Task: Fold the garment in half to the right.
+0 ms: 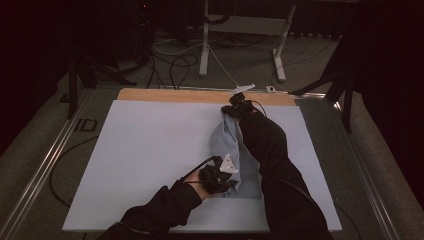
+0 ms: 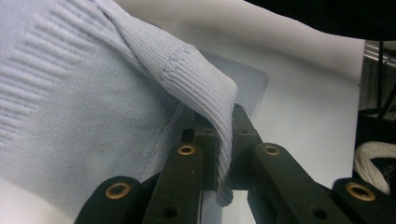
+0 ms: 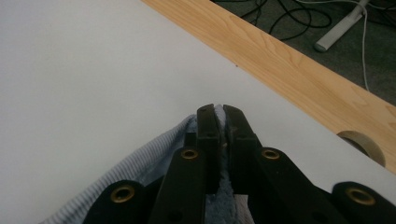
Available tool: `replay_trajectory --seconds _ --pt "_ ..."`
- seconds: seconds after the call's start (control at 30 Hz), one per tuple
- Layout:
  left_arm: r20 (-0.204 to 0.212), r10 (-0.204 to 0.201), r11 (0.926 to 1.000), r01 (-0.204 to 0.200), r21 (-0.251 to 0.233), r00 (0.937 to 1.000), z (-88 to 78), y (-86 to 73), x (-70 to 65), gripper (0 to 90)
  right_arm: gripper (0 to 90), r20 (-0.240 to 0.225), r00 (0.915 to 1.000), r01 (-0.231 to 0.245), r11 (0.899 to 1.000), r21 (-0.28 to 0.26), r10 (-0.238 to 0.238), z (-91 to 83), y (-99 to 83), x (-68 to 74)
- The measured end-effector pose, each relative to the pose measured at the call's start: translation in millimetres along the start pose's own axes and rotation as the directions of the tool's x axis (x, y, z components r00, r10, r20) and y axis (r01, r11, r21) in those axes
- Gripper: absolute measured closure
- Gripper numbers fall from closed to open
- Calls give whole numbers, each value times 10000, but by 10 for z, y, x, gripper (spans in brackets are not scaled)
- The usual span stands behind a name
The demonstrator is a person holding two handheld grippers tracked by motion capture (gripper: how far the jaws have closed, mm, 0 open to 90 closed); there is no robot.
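Left claw (image 2: 219, 154): black, two-jaw, clenched on a ribbed hem fold of the pale blue knitted garment (image 1: 231, 150), at the garment's near end. Right claw (image 3: 220, 135): black, two-jaw, clenched on the garment's far edge, close to the light wooden strip (image 3: 299, 70). Garment: lies lengthwise on the white-covered counter (image 1: 145, 150), right of centre, stretched between both claws. Dark sleeves reach in from below.

A pale blue, finely ribbed knit garment (image 1: 227, 150) is seen on a white board (image 1: 150, 150); beyond the board, a light wood strip (image 1: 175, 95) is shown.
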State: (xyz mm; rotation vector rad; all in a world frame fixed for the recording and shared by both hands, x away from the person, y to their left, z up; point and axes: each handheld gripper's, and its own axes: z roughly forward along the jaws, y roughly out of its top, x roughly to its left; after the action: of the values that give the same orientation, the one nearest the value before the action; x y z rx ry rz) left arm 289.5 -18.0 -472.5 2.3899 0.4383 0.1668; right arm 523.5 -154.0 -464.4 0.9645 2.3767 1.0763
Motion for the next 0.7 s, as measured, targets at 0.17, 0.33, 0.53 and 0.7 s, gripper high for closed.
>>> replay_trajectory --seconds 0.17,0.33,0.53,0.7 --pt "-6 46 9997 -46 239 10000 141 46 -3 864 864 -326 9994 56 9995 -295 -65 21 -41 -35" --pt "14 -104 9992 103 378 9999 264 78 21 863 851 -484 9988 -32 9998 -187 23 83 -70 -63" --pt "120 -144 9984 138 548 9998 372 124 28 862 634 -509 9984 -244 9997 3 244 56 -126 -126" --pt "146 -197 9984 189 528 9997 417 139 21 861 422 -241 9994 -247 9996 100 249 -52 -162 -205"
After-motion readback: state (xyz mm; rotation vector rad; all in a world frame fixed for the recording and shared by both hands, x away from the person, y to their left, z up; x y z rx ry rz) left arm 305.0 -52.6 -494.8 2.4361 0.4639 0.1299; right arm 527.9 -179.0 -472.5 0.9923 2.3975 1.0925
